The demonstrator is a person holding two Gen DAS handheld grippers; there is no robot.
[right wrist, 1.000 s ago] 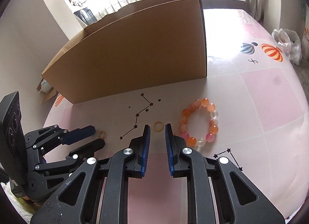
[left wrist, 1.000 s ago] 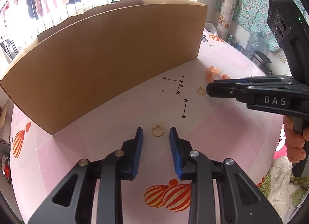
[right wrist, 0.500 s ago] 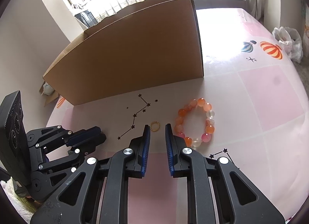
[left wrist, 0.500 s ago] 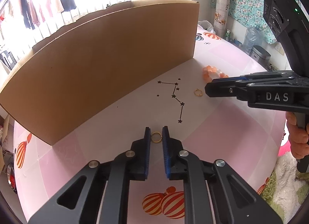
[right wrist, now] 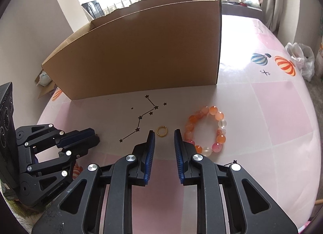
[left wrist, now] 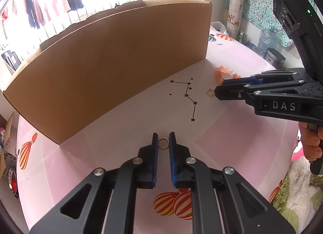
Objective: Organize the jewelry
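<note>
My left gripper (left wrist: 163, 140) is shut on a small gold ring (left wrist: 162, 143), pinched between its blue pads just above the pink table. A second gold ring (right wrist: 162, 131) lies on the table right in front of my right gripper (right wrist: 164, 136), whose jaws stand open with nothing between them. It also shows in the left wrist view (left wrist: 210, 92), just off the right gripper's tip (left wrist: 219, 90). An orange and white bead bracelet (right wrist: 206, 128) lies flat to the right of that ring. In the right wrist view my left gripper (right wrist: 94, 136) hides its ring.
A tall brown cardboard box (left wrist: 113, 60) stands across the back of the table, also seen in the right wrist view (right wrist: 145, 52). A star constellation print (right wrist: 144, 117) marks the cloth. A plastic bag (right wrist: 300, 56) lies off the table's right edge.
My left gripper has closed from wide open onto the near gold ring. My right gripper has opened somewhat and drawn closer to the other ring.
</note>
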